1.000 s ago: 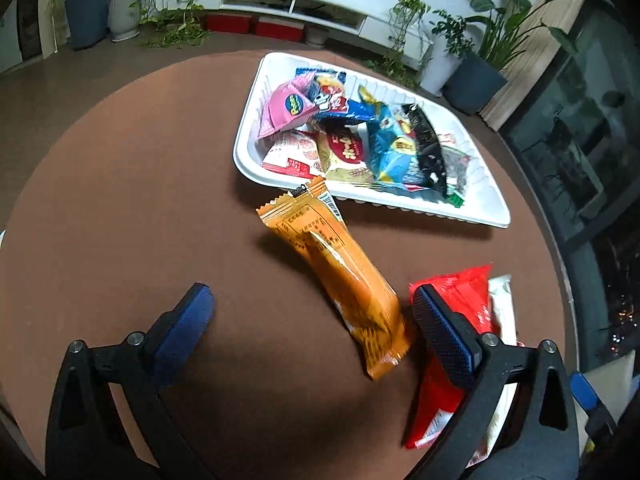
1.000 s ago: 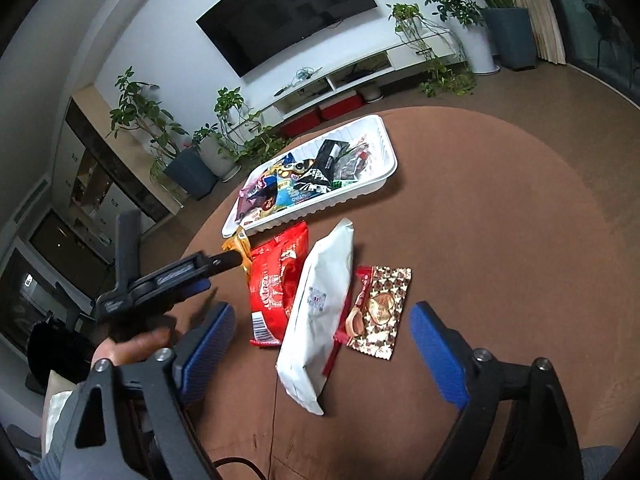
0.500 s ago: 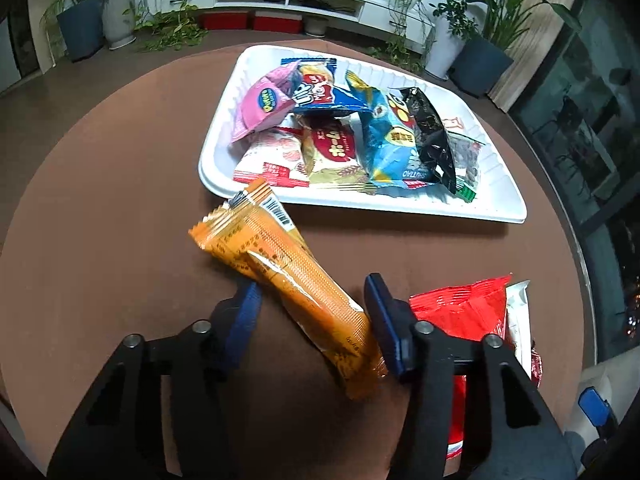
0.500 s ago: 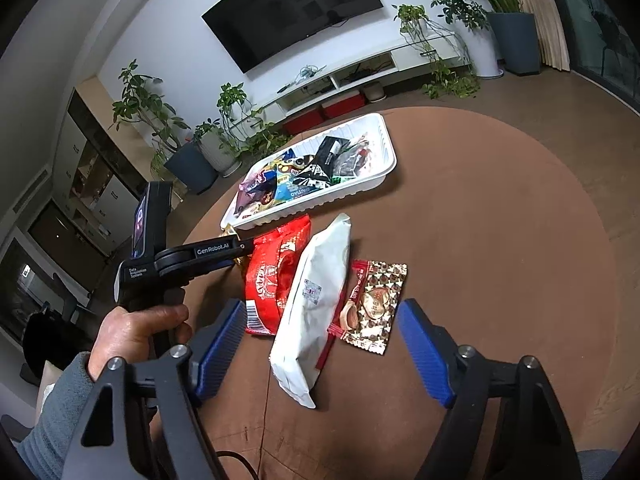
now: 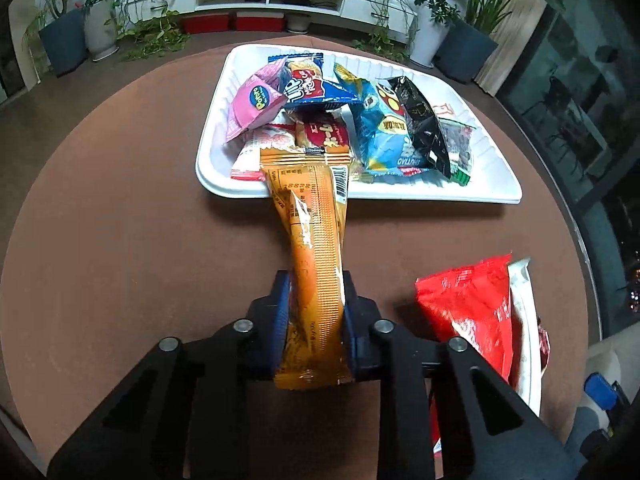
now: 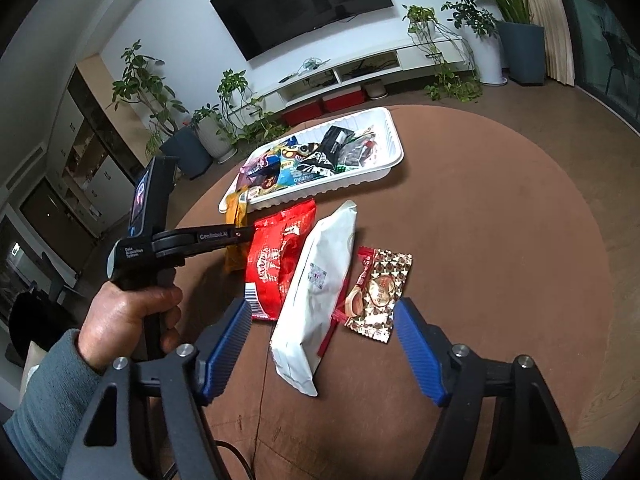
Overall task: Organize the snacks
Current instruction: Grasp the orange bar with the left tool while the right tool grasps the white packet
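The left gripper (image 5: 316, 312) has just closed; its jaws pinch the lower part of the orange snack pack (image 5: 316, 240), whose far end reaches the near rim of the white tray (image 5: 480, 194). The right gripper (image 6: 322, 344) hovers with jaws spread, having just narrowed, nothing pinched, over the white pouch (image 6: 316, 292) near the bench's (image 6: 500, 220) near edge, between the red bag (image 6: 276, 260) and the brown-foil packet (image 6: 378, 292). Step in hand: transfer of the orange pack. The next move likely calls for lifting it over the rim, then releasing among the snacks already inside.
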Demonstrator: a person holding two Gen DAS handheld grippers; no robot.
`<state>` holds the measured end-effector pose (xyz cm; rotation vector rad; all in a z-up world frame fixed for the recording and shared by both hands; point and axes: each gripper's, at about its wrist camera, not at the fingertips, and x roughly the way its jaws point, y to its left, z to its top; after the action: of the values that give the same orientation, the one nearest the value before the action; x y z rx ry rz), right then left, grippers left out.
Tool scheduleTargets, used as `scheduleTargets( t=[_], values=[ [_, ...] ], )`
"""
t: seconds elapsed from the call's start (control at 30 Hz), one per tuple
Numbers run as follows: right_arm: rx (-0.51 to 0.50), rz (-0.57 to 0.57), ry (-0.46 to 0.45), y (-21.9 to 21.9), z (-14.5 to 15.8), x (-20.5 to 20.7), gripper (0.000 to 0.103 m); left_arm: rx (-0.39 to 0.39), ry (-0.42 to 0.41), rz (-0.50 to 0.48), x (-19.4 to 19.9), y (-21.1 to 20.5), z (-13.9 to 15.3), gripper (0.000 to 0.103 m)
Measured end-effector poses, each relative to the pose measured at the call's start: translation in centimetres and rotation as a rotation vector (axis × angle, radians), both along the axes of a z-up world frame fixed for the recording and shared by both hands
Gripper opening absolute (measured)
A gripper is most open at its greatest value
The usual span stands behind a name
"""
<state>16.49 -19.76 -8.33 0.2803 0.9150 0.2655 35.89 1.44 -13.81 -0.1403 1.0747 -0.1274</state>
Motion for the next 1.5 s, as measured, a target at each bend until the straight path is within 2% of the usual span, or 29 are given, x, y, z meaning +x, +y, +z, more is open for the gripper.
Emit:
scheduleTargets(
  t=[0.2, 0.43, 0.63, 1.0, 1.23, 1.4, 1.5],
  values=[
    [-0.021, 0.013, 0.018, 0.5, -0.1, 0.2, 0.070, 0.013, -0.003, -0.021, -1.4, 0.6, 0.0, 0.020],
    [-0.038, 0.030, 0.031, 1.5, -0.3, 0.8, 0.064, 0.014, -0.010, -0.040, -4.9, 1.9, 0.1, 0.020],
    [-0.026, 0.059, 0.065, 2.7, -0.9, 2.2, 0.058, -0.024, -0.021, -0.049, -8.8, 2.5, 0.1, 0.020],
    [-0.128, 0.060, 0.166, 3.8, -3.3, 5.7, 0.050, -0.074, -0.023, -0.109, -14.7, 0.7, 0.3, 0.020],
    [-0.180, 0.083, 0.217, 4.5, -4.6, 7.2, 0.046, -0.090, -0.023, -0.113, -15.5, 0.6, 0.4, 0.020],
    [-0.180, 0.091, 0.226, 4.4, -4.8, 7.6, 0.038, -0.093, -0.025, -0.116, -15.7, 0.7, 0.5, 0.020],
    [-0.212, 0.107, 0.226, 4.7, -4.8, 7.2, 0.029, -0.091, -0.025, -0.117, -15.6, 0.7, 0.4, 0.020]
  ],
)
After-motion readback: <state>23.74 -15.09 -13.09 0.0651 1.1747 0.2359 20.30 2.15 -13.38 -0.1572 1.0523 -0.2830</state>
